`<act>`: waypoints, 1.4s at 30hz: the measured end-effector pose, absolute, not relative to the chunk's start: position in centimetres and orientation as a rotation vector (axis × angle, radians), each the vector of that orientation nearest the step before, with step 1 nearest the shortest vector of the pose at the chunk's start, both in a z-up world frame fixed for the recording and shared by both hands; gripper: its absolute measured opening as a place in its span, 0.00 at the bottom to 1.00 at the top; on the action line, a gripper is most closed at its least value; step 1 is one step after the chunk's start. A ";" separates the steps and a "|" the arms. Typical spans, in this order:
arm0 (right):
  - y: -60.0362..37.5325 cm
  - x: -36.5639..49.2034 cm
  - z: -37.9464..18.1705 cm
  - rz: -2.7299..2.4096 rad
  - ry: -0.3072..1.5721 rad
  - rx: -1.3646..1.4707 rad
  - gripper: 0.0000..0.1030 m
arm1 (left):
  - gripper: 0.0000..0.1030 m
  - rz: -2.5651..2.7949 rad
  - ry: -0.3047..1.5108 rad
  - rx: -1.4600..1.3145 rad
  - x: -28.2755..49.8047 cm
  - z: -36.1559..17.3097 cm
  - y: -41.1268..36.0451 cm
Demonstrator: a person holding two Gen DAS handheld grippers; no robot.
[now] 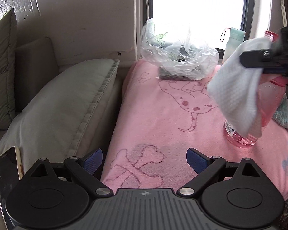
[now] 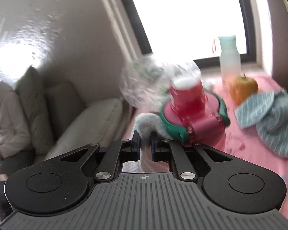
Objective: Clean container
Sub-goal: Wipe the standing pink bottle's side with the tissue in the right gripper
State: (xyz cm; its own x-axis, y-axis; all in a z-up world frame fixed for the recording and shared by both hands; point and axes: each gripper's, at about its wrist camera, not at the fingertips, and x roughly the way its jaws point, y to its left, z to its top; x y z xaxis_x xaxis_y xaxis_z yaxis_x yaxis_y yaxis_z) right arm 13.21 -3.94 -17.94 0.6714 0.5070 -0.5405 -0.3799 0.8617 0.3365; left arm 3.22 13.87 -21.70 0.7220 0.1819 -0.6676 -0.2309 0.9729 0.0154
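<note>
A: It's a sofa corner by a bright window, with a pink towel (image 1: pixel 163 126) spread as the work surface. What's nearest?

B: In the left wrist view, the left gripper (image 1: pixel 144 160) sits low at the bottom centre, fingers spread wide, holding nothing, over the towel's bone drawing.

A: And the bottle?

B: The pink bottle (image 1: pixel 240 138) stands upright on the towel at the right of that view. The right gripper (image 2: pixel 145 140) is above it, its fingers drawn narrow on a white cloth (image 1: pixel 238 88) that drapes down over the bottle's side.

A: So wiping is under way?

B: I'd judge so: the cloth is against the bottle, and the right wrist view is blurred, looking down at the bottle's lid. Whether any part is already clean I cannot tell; the base shows uncovered.

A: Further back?

B: A clear plastic bag (image 1: pixel 178 57), a pale bottle (image 1: pixel 233 44) at the window, an apple (image 2: pixel 243 89) and a blue cloth (image 2: pixel 268 118), none in use.
</note>
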 end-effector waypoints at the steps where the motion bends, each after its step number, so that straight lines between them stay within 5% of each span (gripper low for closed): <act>1: -3.9 13.6 -18.8 0.491 0.707 0.215 0.08 | 0.92 0.228 0.731 -0.069 3.1 -21.7 13.8; 7: -4.6 14.8 -24.0 0.446 0.899 0.246 0.10 | 0.92 0.239 0.743 -0.053 2.9 -21.8 13.9; 18: -9.7 10.5 -17.7 0.499 0.730 0.194 0.11 | 0.92 0.127 0.740 -0.055 3.0 -21.1 11.7; 25: -10.6 12.0 -21.4 0.381 0.869 0.202 0.12 | 0.92 0.033 0.756 -0.021 2.8 -20.6 8.8; 35: -16.8 13.2 -17.8 0.463 0.684 0.701 0.12 | 0.93 0.012 0.773 0.002 2.9 -20.7 7.8; 42: -17.0 16.7 -24.9 0.416 0.846 0.954 0.15 | 0.93 0.004 0.798 0.027 3.3 -21.3 7.5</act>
